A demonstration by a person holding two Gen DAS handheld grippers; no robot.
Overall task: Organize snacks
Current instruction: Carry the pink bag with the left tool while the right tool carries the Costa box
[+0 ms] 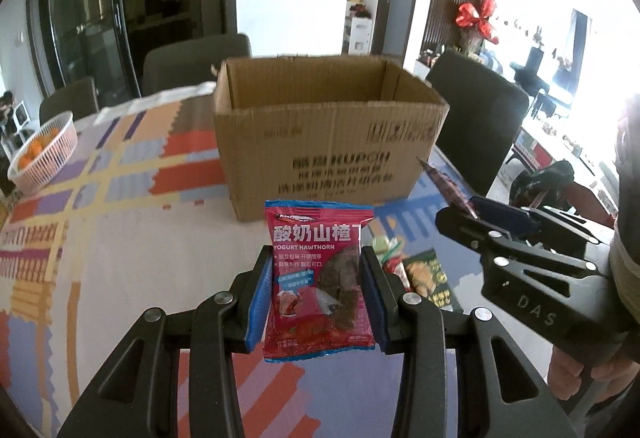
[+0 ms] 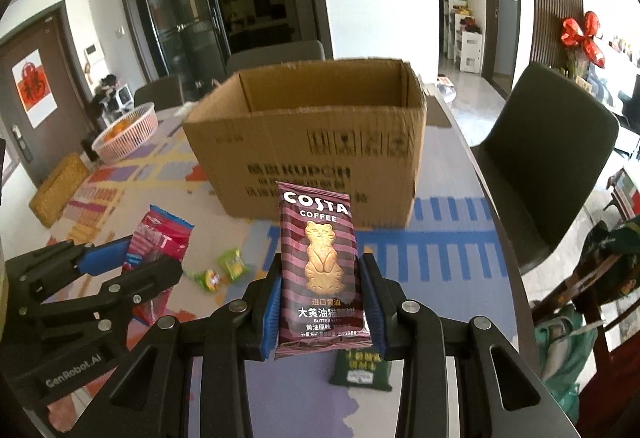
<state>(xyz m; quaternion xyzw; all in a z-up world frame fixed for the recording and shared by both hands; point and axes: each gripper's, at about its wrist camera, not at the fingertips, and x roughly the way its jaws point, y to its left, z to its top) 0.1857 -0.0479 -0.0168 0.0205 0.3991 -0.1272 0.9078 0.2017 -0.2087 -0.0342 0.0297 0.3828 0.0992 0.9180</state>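
Two packets gripped: my left claw (image 1: 318, 294) clamps the red packet (image 1: 318, 278) upright between its pads. Right claw (image 2: 322, 302) pinches the biscuit packet (image 2: 320, 270) likewise, both short of the cardboard box (image 2: 304, 142).

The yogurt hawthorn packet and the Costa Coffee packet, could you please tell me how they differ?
The yogurt hawthorn packet is red with a blue top edge; the Costa Coffee packet is striped maroon with a golden cat biscuit. The first sits in the left gripper, the second in the right gripper. Both stand upright, clamped.
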